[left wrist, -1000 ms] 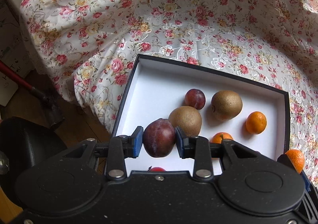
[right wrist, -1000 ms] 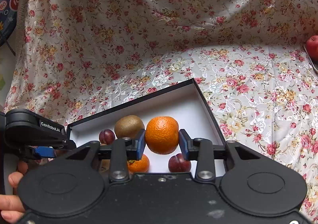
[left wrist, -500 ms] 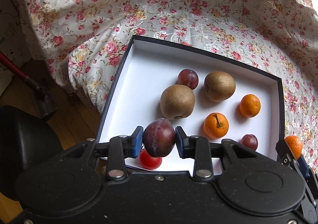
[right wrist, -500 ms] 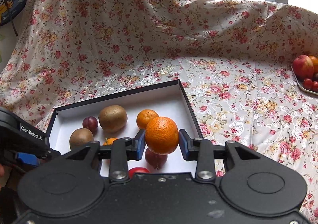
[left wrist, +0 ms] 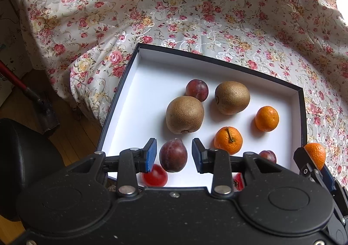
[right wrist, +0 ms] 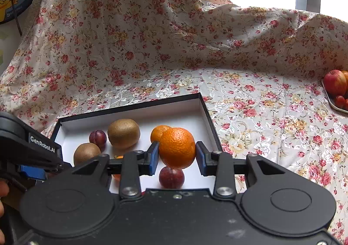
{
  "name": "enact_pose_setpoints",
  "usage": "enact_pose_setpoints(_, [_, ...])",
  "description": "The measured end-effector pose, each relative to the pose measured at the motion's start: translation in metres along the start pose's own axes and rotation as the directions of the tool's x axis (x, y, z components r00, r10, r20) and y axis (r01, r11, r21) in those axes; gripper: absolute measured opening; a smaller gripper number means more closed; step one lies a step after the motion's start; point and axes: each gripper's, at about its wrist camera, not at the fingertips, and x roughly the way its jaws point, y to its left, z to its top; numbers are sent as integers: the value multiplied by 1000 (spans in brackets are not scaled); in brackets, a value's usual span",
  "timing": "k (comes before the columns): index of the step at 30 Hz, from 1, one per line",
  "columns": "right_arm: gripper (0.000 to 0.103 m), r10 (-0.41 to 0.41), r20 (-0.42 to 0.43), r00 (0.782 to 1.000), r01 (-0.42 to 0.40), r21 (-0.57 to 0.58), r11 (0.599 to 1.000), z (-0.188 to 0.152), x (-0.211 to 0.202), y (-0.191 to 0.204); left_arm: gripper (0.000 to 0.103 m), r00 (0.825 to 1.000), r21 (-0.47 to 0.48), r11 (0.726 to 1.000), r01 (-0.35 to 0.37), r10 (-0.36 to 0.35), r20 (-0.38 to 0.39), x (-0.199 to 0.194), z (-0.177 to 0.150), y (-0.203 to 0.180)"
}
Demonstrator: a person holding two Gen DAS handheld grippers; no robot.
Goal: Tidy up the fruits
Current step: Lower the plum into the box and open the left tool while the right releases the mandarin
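— So, what is the left gripper [left wrist: 174,153] doing?
— Its jaws are opening. A dark plum [left wrist: 173,155] sits between the blue pads, with a gap on each side, over the near end of the white box [left wrist: 139,101].
— And the right gripper [right wrist: 176,153]?
— It pinches an orange [right wrist: 177,147] between its pads, above the right end of the box, over another plum [right wrist: 171,177].
— What else lies in the box?
— Two kiwis [left wrist: 184,114], a small plum [left wrist: 197,89] at the back, two oranges [left wrist: 228,140] and something red [left wrist: 154,175] by the near wall.
— Where does the box stand?
— On a flowered cloth [right wrist: 261,114]; far right, a tray [right wrist: 336,107] holds an apple [right wrist: 335,82].
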Motion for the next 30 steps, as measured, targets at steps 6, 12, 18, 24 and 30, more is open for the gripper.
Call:
enact_pose_setpoints(6, [38, 3, 14, 1000, -3, 26, 1000, 5, -2, -2, 48, 1000, 21, 1000, -12, 12, -4, 2, -2, -5])
enact_pose_setpoints(12, [38, 5, 14, 1000, -6, 32, 999, 8, -2, -2, 48, 1000, 41, 999, -17, 17, -4, 2, -5, -10])
enact_pose_setpoints(18, [39, 6, 52, 999, -6, 9, 1000, 8, -8, 2, 53, 1000, 40, 999, -3, 3, -12, 3, -6, -11])
enact_pose_setpoints(24, [39, -1, 34, 999, 2, -39, 999, 8, -8, 6, 53, 1000, 47, 999, -14, 15, -8, 3, -9, -13])
enact_pose_setpoints(30, [39, -11, -17, 1000, 10, -22, 1000, 7, -3, -1, 53, 998, 85, 995, -43, 40, 39, 0, -14, -19])
